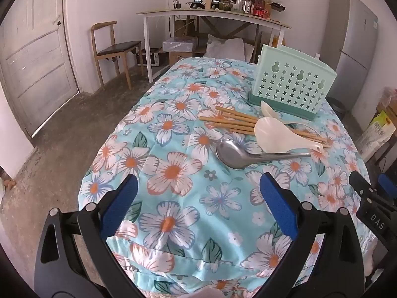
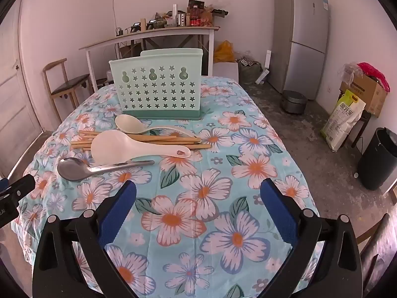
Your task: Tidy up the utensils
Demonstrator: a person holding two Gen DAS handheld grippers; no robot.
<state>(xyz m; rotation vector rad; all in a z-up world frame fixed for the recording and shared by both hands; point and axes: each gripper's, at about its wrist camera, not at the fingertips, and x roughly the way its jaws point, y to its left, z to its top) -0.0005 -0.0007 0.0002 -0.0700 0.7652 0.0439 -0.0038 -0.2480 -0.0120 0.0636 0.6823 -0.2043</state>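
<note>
Right wrist view: your right claw (image 2: pixel 198 208) and left claw (image 1: pixel 198 198) are both spread wide and empty over the tabletop's (image 2: pixel 223 173) near edge. Chopsticks (image 2: pixel 148 140), rice paddle (image 2: pixel 119 149), steel spoon (image 2: pixel 74 168) await beside the holder (image 2: pixel 156 89) near the far edge.

The tablecloth (image 2: pixel 223 164) is light turquoise, printed with large white flowers outlined in blue, orange at their centres, and dark green leaves. On the far side stands a utensil holder (image 2: pixel 158 89) in pale mint, pierced with rows of star-shaped holes, on a darker green base. The chopsticks (image 2: pixel 158 139) are tan bamboo colour. The rice paddle (image 2: pixel 119 149) and the plastic soup spoon (image 2: pixel 129 123) are cream white. The metal spoon (image 2: pixel 74 168) is dull silver grey. Both grippers have black frames with bright blue pads (image 1: pixel 280 203).
</note>
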